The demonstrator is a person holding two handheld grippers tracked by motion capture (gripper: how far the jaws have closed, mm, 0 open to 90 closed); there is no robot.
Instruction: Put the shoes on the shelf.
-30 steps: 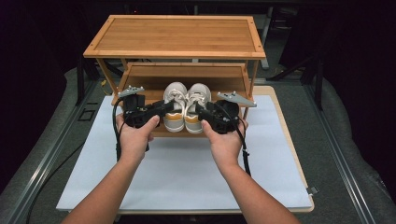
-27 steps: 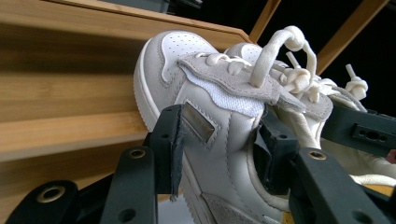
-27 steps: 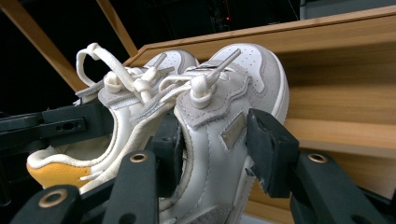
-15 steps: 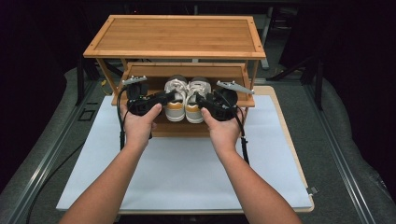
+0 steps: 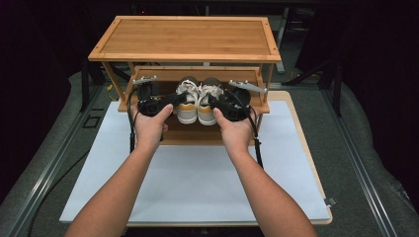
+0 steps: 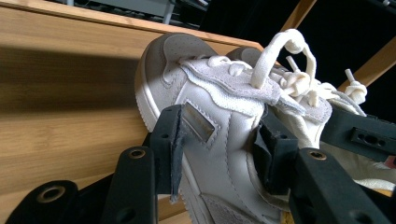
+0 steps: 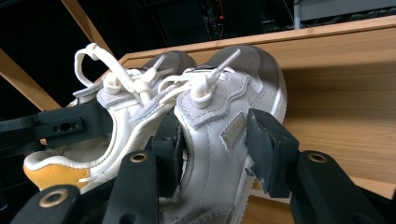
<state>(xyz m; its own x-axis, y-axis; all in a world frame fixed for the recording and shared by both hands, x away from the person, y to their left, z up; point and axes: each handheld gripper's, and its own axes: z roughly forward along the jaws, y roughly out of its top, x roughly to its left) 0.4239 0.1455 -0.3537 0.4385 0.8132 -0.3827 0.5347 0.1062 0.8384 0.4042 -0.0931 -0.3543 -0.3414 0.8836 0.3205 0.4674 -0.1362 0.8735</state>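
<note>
A pair of white sneakers with orange heels hangs side by side at the front of the middle shelf [image 5: 148, 81] of a wooden shoe rack [image 5: 188, 37]. My left gripper [image 5: 170, 100] is shut on the left shoe [image 5: 187, 101], one jaw inside the collar and one on the outer side. In the left gripper view the gripper [image 6: 222, 140] clamps that shoe's [image 6: 219, 107] side wall. My right gripper [image 5: 217, 102] is shut on the right shoe [image 5: 207, 101] the same way. The right gripper view has the gripper [image 7: 219, 149] on this shoe [image 7: 215, 112], toes towards the shelf board [image 7: 336, 116].
The rack stands at the far end of a white mat [image 5: 197, 173] on the table. Its top shelf overhangs the shoes, and side posts [image 5: 269, 79] flank the opening. A lower shelf [image 5: 188, 136] lies beneath the hands. Metal rails [image 5: 49, 163] run along the table's sides.
Both hands have carried the shoes up and away from the person, from the lower front of the rack to the middle shelf's opening. Both grips have held.
</note>
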